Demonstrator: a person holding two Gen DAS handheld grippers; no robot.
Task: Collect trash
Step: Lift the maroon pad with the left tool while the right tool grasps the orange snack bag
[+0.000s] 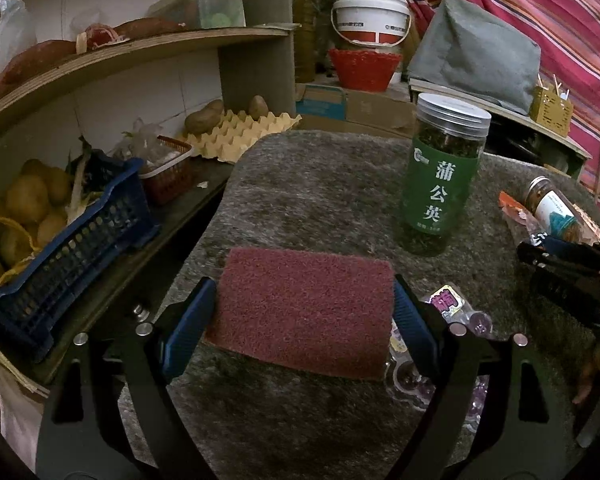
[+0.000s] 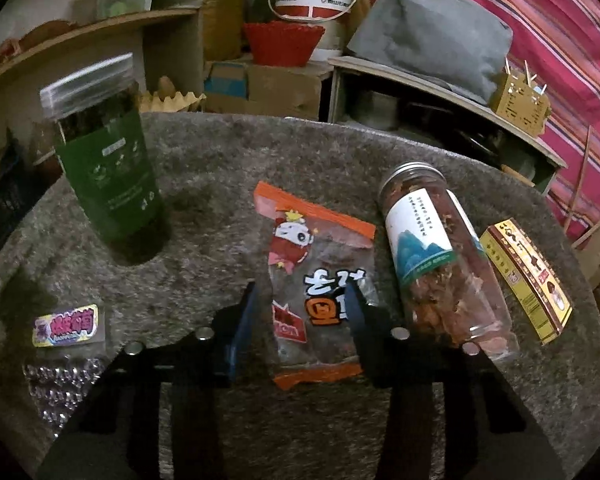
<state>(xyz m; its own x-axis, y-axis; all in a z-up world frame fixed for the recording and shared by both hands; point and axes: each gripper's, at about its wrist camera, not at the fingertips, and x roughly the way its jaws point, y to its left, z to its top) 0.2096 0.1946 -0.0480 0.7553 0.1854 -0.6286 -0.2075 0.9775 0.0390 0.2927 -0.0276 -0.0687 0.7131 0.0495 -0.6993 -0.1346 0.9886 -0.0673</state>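
In the left wrist view my left gripper is shut on a maroon scouring pad; its blue pads press on the pad's two short ends and hold it just above the grey mat. In the right wrist view an orange and clear snack wrapper lies flat on the mat. My right gripper straddles its near half. The right finger overlaps the wrapper's edge, while the left finger stands a little clear of it. A small packet with a purple label lies at the near left.
A tall green-labelled jar stands upright at the mat's far left. A clear jar lies on its side right of the wrapper, with a yellow box beyond it. A blue crate and an egg tray sit on the shelf to the left.
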